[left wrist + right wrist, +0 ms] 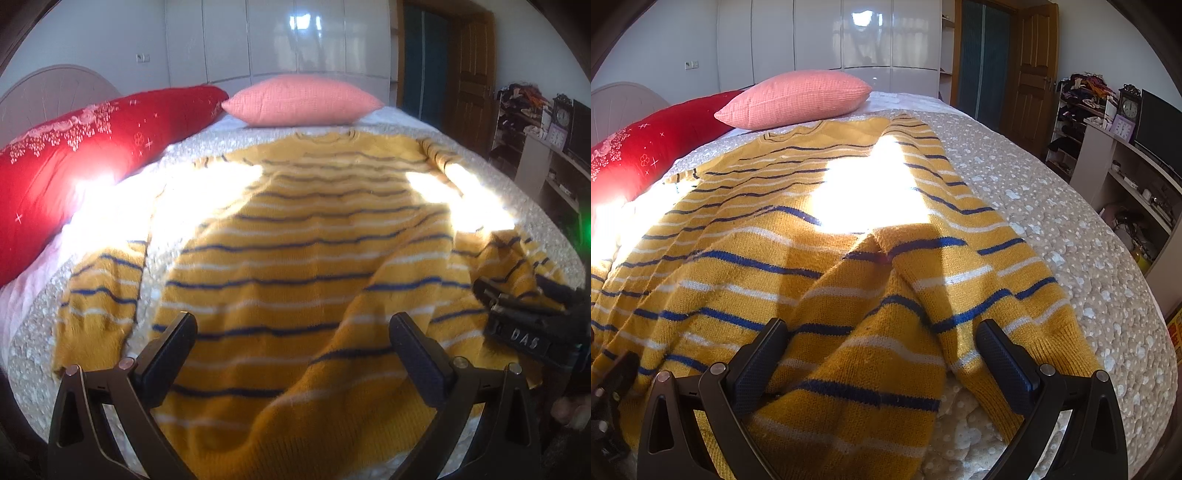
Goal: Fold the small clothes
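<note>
Nearest your left camera, the two black fingers of your left gripper (293, 334) stand spread wide, with nothing between them but the hem end of the yellow striped sweater (295, 266) lying underneath. The knit runs away from you up the bed, its neckline at the far end just short of the pink pillow (303, 99). One sleeve lies flat to the left of the body, apart from it by a strip of the white dotted bedspread (33, 354). On the right, the fabric ridges up in a raised fold that passes just inside your right-hand finger.

Your right gripper (881, 334) is likewise spread wide and clamps nothing. Seen from the left camera, it sits low at the right edge over the bunched right sleeve. In its own view, the sweater's lower right corner is rumpled directly under and between the fingers: a peaked fold rises just ahead of the tips, and the ribbed edge of the sleeve runs beside the right finger (1004, 358), with bare bedspread showing below it. Whether the fingers touch the knit is hard to tell.

A long red pillow (74, 166) lies along the left side of the bed, beside the pink one. Strong sunlight washes out patches across the sweater's middle.
</note>
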A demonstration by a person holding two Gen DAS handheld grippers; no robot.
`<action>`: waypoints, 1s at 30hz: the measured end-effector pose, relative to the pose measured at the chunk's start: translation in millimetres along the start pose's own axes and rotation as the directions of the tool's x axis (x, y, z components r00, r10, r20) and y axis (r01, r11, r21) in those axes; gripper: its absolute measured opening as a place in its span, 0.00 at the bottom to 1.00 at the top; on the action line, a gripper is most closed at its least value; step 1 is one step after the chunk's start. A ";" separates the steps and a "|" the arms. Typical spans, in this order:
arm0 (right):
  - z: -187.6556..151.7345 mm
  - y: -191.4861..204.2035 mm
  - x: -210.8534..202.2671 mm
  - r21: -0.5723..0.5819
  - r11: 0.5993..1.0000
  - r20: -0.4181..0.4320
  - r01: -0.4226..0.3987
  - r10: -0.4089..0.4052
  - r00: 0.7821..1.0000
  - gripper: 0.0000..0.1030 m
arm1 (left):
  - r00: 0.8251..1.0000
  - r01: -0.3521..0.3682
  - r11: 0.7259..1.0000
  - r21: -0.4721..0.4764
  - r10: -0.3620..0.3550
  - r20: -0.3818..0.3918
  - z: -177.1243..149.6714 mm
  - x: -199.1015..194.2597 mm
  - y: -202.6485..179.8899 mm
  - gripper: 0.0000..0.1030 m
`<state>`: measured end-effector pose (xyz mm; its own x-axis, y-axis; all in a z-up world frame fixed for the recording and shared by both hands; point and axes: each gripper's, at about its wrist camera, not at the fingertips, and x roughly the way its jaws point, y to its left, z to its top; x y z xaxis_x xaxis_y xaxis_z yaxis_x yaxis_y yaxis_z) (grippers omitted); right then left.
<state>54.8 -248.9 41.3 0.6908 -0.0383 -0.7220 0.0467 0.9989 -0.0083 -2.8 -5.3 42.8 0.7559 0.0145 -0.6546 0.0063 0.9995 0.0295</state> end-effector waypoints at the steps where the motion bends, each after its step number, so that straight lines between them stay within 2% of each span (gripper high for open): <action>1: 0.2 -0.2 0.4 0.000 1.000 -0.001 -0.002 0.002 1.000 1.00 | 0.999 0.008 1.000 0.000 -0.008 0.040 8.6 -6.0 1.8 1.00; 3: 0.2 -1.5 1.3 0.004 1.000 -0.003 -0.009 0.009 1.000 1.00 | 0.995 0.029 1.000 0.000 -0.029 0.092 25.4 -12.0 7.9 1.00; 8: 1.0 -7.2 2.8 0.018 0.999 -0.012 -0.041 0.041 0.999 1.00 | 0.988 0.056 0.997 -0.056 -0.047 0.146 65.9 7.9 31.1 1.00; 11: 1.7 -5.9 3.3 0.013 0.999 -0.027 -0.039 0.040 0.999 1.00 | 0.973 0.075 0.988 -0.132 -0.043 0.228 51.9 12.2 50.0 1.00; 12: 2.1 -4.9 4.1 0.007 0.999 -0.033 -0.035 0.035 0.999 1.00 | 0.970 0.062 0.984 -0.169 -0.020 0.242 47.6 13.3 56.8 1.00; 13: 2.8 -4.6 4.7 0.003 0.999 -0.038 -0.034 0.035 0.999 1.00 | 0.974 0.049 0.977 -0.208 -0.001 0.227 48.9 17.6 63.7 1.00; 16: 5.3 -3.6 6.1 0.006 0.999 -0.052 -0.036 0.037 0.998 1.00 | 0.972 0.115 0.962 -0.248 -0.057 0.228 53.2 17.2 79.9 1.00; 18: 8.6 -1.8 3.9 0.001 1.000 -0.070 -0.017 0.017 0.997 0.99 | 0.967 0.090 0.964 -0.249 -0.025 0.252 52.0 11.9 84.4 1.00; 19: 11.6 -0.6 -0.3 -0.004 1.000 -0.078 0.001 -0.001 0.997 0.90 | 0.965 0.090 0.965 -0.248 -0.023 0.260 52.0 10.9 85.8 1.00; 20: 15.8 0.8 -8.8 -0.012 1.000 -0.079 -0.003 0.002 0.997 0.71 | 0.966 0.090 0.965 -0.247 -0.025 0.258 51.9 11.4 86.6 1.00; 22: 23.0 0.5 -37.7 -0.045 0.998 -0.045 -0.034 0.032 0.999 0.55 | 0.971 0.086 0.965 -0.248 -0.025 0.238 51.1 12.6 87.2 1.00; 24: 30.9 -5.8 -71.5 -0.086 0.996 0.035 -0.013 0.016 0.999 0.55 | 0.973 0.094 0.965 -0.247 -0.037 0.228 49.5 13.1 86.4 1.00; 26: 38.3 -18.3 -89.2 -0.106 0.992 0.078 0.066 -0.058 0.995 0.59 | 0.979 0.087 0.969 -0.233 -0.040 0.199 51.2 14.7 83.0 1.00; 28: 42.6 -39.3 -85.0 -0.082 0.989 0.059 0.122 -0.118 0.991 0.63 | 0.979 0.104 0.969 -0.223 -0.061 0.192 51.0 14.5 80.9 1.00; 30: 42.3 -62.9 -63.2 -0.031 0.989 -0.016 0.146 -0.146 0.989 0.64 | 0.980 0.115 0.968 -0.221 -0.075 0.185 50.2 14.2 80.7 1.00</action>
<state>38.7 -310.4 116.7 0.6650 -0.1836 -0.7239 0.1243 0.9830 -0.1351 41.2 74.3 73.8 0.8614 -0.0652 -0.5037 -0.0512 0.9755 -0.2138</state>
